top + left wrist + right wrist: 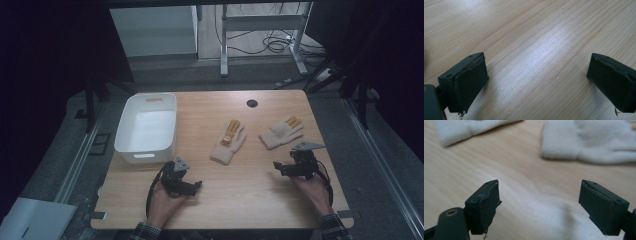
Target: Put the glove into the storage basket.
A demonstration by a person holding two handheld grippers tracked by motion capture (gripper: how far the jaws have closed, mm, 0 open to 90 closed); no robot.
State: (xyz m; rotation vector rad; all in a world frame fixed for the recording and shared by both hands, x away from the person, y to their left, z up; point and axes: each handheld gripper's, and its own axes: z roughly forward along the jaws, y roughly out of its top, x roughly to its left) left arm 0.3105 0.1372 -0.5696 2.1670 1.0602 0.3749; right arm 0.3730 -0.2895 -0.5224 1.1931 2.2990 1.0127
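Right gripper: lower frame, jaws released over bare bench. Knit glove, upper right: limp; a shallow pinch risks slipping. Left gripper: likewise released.

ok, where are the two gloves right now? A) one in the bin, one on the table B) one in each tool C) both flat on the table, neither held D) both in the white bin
C: the left glove and right glove lie flat on the table, and the left tool and right tool are both open with nothing between the jaws; the white bin holds no glove.
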